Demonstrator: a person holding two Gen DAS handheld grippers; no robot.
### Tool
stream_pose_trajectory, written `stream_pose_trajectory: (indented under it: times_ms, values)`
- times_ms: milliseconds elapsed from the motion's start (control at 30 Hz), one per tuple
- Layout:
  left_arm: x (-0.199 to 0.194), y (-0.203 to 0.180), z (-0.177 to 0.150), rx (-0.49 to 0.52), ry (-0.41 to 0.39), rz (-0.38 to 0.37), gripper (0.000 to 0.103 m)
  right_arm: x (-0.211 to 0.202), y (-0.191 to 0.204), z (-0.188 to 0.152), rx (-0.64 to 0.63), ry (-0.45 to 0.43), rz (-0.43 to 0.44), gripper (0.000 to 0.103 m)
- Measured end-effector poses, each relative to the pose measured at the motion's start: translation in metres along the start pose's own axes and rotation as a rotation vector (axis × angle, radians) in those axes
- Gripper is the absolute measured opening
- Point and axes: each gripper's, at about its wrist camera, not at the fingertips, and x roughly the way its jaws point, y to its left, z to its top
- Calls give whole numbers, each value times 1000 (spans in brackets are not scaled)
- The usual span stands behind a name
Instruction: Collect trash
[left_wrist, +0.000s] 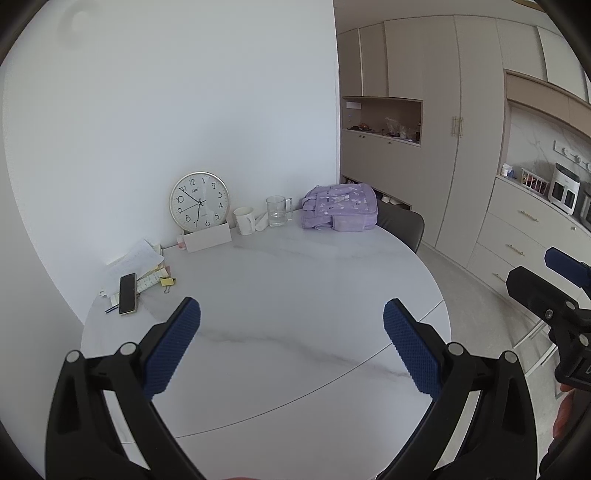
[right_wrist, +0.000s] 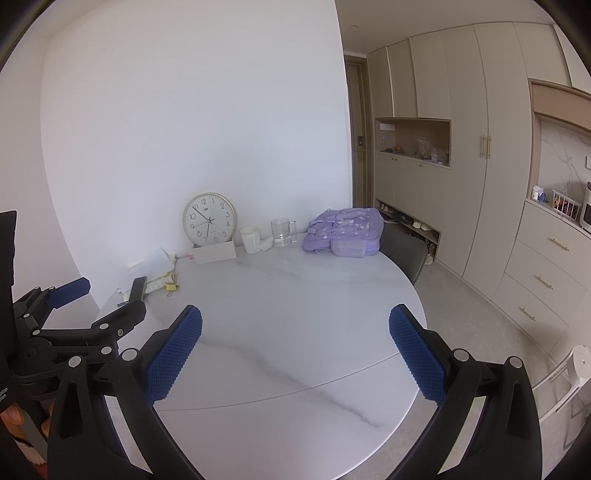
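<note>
A round white marble table (left_wrist: 295, 266) fills both views. At its far edge a crumpled white tissue (left_wrist: 263, 220) lies between a white mug (left_wrist: 244, 220) and a glass mug (left_wrist: 277, 211). Loose papers (left_wrist: 136, 258) are piled at the far left against the wall. My left gripper (left_wrist: 291, 310) hangs open over the bare near part of the table, holding nothing. My right gripper (right_wrist: 295, 314) is open beside it, also with nothing in it. The tissue (right_wrist: 266, 243) and papers (right_wrist: 155, 262) show in the right wrist view too, well beyond both grippers.
A wall clock (left_wrist: 199, 201) leans behind a white card box (left_wrist: 207, 236). A phone (left_wrist: 127, 293) and a yellow clip (left_wrist: 168, 281) lie by the papers. A purple bag (left_wrist: 340, 208) sits at the far right, with a grey chair (left_wrist: 400, 223) behind it. Cabinets line the right wall.
</note>
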Motion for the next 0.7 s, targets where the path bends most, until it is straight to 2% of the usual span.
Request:
stream_pose_trajectory:
  times_ms: [700]
  values:
    - [-1, -4, 0, 2, 2, -2, 95, -1, 3, -2, -2, 1, 2, 101]
